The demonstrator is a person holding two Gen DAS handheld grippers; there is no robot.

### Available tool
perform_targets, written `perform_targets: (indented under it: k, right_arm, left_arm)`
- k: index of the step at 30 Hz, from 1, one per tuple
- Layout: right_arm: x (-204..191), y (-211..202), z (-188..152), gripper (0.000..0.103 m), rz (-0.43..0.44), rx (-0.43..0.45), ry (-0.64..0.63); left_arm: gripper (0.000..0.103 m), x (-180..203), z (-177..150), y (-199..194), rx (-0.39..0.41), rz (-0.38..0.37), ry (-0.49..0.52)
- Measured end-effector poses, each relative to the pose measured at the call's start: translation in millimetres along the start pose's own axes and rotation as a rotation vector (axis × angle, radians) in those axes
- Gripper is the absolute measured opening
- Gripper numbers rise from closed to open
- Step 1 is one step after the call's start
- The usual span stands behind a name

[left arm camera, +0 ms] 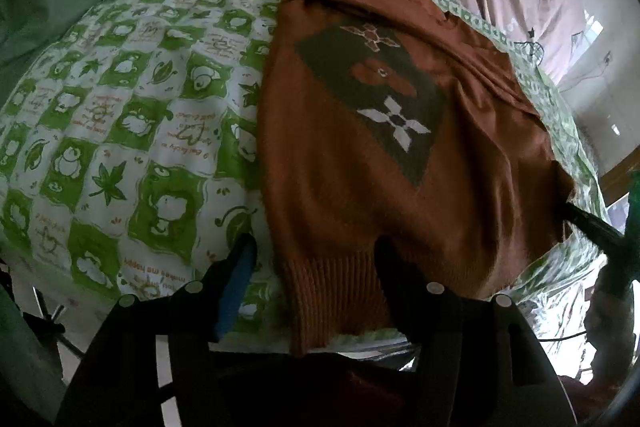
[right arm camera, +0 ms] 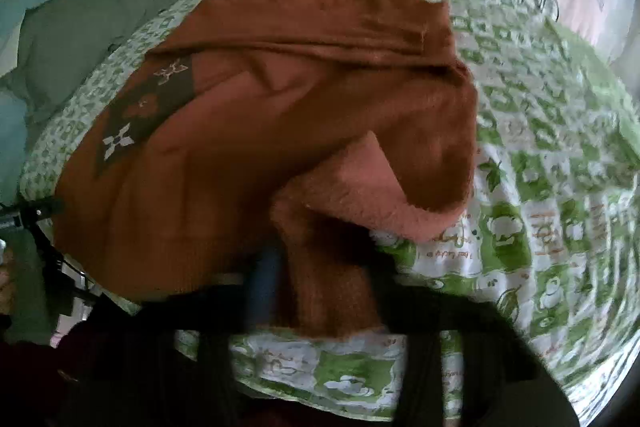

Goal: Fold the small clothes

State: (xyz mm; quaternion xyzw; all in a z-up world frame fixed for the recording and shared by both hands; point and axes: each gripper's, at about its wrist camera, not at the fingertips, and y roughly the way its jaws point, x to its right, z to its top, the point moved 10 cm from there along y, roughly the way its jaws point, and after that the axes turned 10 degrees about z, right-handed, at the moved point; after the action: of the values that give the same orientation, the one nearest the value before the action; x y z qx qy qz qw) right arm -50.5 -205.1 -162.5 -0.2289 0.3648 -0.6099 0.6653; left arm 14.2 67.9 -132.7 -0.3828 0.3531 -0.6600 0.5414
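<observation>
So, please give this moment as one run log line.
stage: fold start | sweater: flat on quilt | left gripper: open at hem corner | right gripper: shut on hem

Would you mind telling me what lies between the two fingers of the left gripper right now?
In the left wrist view, the left gripper has the ribbed hem of the orange sweater and a strip of green-and-white quilt between its fingers.

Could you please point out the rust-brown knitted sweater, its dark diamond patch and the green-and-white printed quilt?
Rust-brown knitted sweater (left arm camera: 340, 211): left wrist view, plain front panel.
Dark diamond patch (left arm camera: 400, 83): left wrist view, patch centre.
Green-and-white printed quilt (left arm camera: 132, 115): left wrist view, bare area left of the sweater.
</observation>
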Motion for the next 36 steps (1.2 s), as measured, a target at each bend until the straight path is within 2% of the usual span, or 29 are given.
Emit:
perform_targets:
  k: [1, 3, 6, 9, 10, 12, 13, 14, 16, 18, 20, 22, 25, 28, 29, 31, 32, 33, 34, 36]
  right_arm:
    - [-4, -6, -3, 0.015, 0.050, 0.006, 0.026]
    - [-8, -29, -6, 0.013, 0.216, 0.030, 0.094]
    - [-6, -67, -16, 0.012, 0.394, 0.073, 0.171]
    - [7, -79, -32, 0.008, 0.431, 0.084, 0.214]
    - [11, -78, -36, 0.008, 0.425, 0.083, 0.221]
    - [17, -66, -47, 0.008, 0.452, 0.060, 0.249]
    - [15, -63, -49, 0.008, 0.472, 0.060, 0.246]
    - [15, -61, -50, 0.008, 0.484, 0.058, 0.239]
    - [3, -57, -54, 0.008, 0.528, 0.042, 0.219]
    - [-6, -60, -59, 0.008, 0.570, 0.038, 0.205]
    - [-5, -63, -61, 0.008, 0.597, 0.046, 0.215]
    - [2, -62, -61, 0.008, 0.599, 0.057, 0.242]
    - [19, -51, -61, 0.008, 0.556, 0.054, 0.285]
    - [31, -42, -65, 0.013, 0.524, 0.037, 0.332]
    - [34, -39, -67, 0.029, 0.518, 0.027, 0.345]
    - [29, -39, -68, 0.053, 0.543, 0.030, 0.348]
    - [23, -41, -67, 0.062, 0.556, 0.041, 0.335]
    - [15, -41, -65, 0.065, 0.560, 0.052, 0.307]
    - [14, -40, -63, 0.066, 0.562, 0.052, 0.295]
    - [5, -30, -61, 0.066, 0.557, 0.040, 0.275]
  left_arm:
    - [0.062, 1, 0, 1, 0.001, 0.001, 0.008]
    - [0.062, 2, 0, 2, 0.001, -0.003, 0.030]
    - [0.062, 3, -4, 2, -0.014, -0.044, 0.068]
    - [0.057, 7, -3, 2, -0.029, -0.094, 0.089]
    - [0.053, 9, -2, 3, -0.033, -0.115, 0.086]
    - [0.029, 15, 1, 4, -0.040, -0.145, 0.086]
    - [0.020, 15, 2, 7, -0.039, -0.145, 0.090]
    - [0.007, 15, 2, 8, -0.034, -0.140, 0.091]
    - [0.007, 11, 3, 3, -0.016, -0.159, 0.088]
    - [0.005, 5, 3, -10, 0.027, -0.145, 0.106]
    - [0.004, -3, 7, -28, 0.084, -0.162, 0.098]
    - [0.004, -10, 10, -35, 0.098, -0.183, 0.073]
    - [0.007, -15, 7, -19, 0.039, -0.203, 0.048]
    - [0.011, -16, -1, 1, -0.026, -0.205, 0.032]
    - [0.015, -15, -3, 3, -0.040, -0.219, 0.026]
    - [0.025, -13, -4, 5, -0.048, -0.264, 0.013]
    - [0.035, -10, -4, 4, -0.055, -0.297, 0.008]
    - [0.043, -7, -3, 4, -0.061, -0.313, 0.004]
    - [0.044, -4, -2, 4, -0.061, -0.322, 0.006]
    - [0.037, 2, -1, 4, -0.046, -0.295, 0.048]
